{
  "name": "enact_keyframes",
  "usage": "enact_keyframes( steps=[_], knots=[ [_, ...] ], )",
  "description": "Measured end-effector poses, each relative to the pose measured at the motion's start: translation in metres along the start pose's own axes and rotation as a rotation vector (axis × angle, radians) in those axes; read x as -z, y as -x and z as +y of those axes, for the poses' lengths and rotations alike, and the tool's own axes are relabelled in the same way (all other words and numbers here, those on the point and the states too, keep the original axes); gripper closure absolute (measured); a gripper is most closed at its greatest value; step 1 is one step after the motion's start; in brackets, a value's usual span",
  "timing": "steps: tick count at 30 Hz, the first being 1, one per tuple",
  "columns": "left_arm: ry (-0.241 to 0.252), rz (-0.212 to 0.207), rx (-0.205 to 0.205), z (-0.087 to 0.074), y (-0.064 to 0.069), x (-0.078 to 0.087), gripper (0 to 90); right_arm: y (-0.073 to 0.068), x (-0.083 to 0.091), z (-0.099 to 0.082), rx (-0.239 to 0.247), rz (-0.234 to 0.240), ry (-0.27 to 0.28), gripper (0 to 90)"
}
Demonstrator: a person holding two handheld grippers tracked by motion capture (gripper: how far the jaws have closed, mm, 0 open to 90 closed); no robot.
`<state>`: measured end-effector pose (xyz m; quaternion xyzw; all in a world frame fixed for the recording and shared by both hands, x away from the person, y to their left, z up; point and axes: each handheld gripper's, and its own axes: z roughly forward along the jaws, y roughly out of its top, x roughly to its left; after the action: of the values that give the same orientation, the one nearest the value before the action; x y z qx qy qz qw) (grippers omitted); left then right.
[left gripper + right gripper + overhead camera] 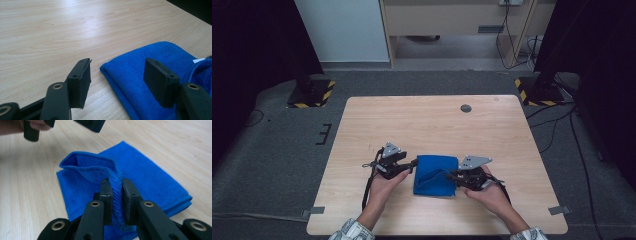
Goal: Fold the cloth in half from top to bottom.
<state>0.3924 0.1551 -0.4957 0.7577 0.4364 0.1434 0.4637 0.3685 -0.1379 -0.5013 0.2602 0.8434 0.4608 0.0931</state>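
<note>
- Pinching a raised fold of the blue microfibre cloth (140, 177), the right gripper (117, 195) has its two black pads pressed on a ridge of fabric that stands up between them.
- That lifted layer arches up from the cloth's top face and forms a loose open loop, seen from the right gripper view; the layers below lie flat on the surface (422, 120).
- Over on the other side, the left gripper (117, 77) sits with its jaws at a middling spread, nothing between them.
- From the left gripper view, one pad hangs over bare wood just beside the cloth's rounded folded edge, the other hangs above the cloth itself; whether either touches I cannot tell.
- High view now: the folded cloth (432, 172) lies in the near half of the light wooden surface, squarely between the two grippers.
- Left gripper (414, 164) at the cloth's left edge, right gripper (451, 175) at its right side, each held in a hand coming in from the near edge.
- Both forearms show patterned sleeve cuffs (354, 231) at the bottom of that view.
- A small dark round cap (466, 108) sits in the surface well away, near the far edge.
</note>
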Motion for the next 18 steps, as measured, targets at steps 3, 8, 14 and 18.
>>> enact_keyframes(
  steps=[3,8,14,18],
  knots=[
    [-0.005,-0.008,-0.009,0.000,0.003,0.001,37.7,-0.002,0.002,-0.004,0.010,0.004,-0.018,78.2],
    [-0.031,-0.011,-0.033,-0.005,0.007,0.000,36.9,-0.002,0.003,-0.012,-0.001,0.016,-0.069,68.6],
    [-0.049,-0.020,-0.064,-0.010,0.014,0.000,35.8,-0.006,0.005,-0.014,-0.021,0.036,-0.094,52.1],
    [-0.060,-0.028,-0.086,-0.013,0.019,0.000,34.9,-0.008,0.006,-0.010,-0.027,0.031,-0.068,40.4]
  ],
)
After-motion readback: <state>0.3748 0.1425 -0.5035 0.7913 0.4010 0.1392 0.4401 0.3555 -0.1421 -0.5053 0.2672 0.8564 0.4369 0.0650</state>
